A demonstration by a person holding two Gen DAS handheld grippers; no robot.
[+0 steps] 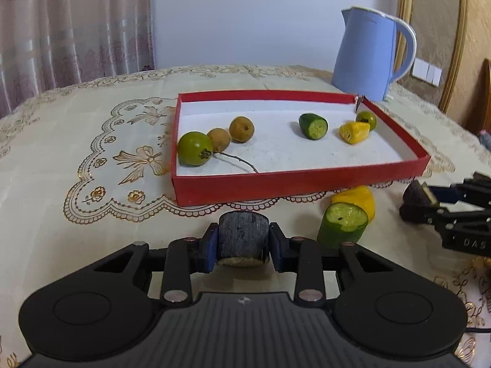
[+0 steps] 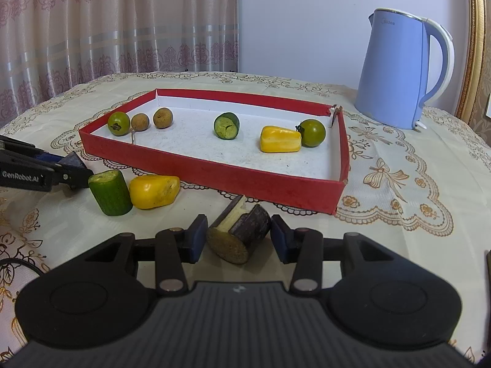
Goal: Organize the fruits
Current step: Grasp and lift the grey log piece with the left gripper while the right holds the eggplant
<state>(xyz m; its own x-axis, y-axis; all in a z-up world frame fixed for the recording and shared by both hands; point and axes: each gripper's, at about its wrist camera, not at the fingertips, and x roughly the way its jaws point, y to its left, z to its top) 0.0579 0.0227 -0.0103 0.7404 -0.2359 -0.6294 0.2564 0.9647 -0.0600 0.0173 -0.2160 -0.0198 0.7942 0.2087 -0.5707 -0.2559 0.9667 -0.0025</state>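
Cream embroidered surface (image 2: pixel 399 184): red tray (image 2: pixel 214 171) holds six pcs already. Just in front of tray, left claw (image 1: pixel 244 242) is clamped on a dark chunk (image 1: pixel 242 236); right claw (image 2: pixel 236 239) straddles another (contact unclear). Cucumber piece (image 2: pixel 110 193) & yellow piece (image 2: pixel 153 190) remain outside.

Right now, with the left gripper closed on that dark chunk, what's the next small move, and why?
Probably lift the left gripper a little, straight up. Its pads press both sides of the dark chunk, which is low, just in front of the red box. The chunk likely has to clear the near wall before it can go inside.
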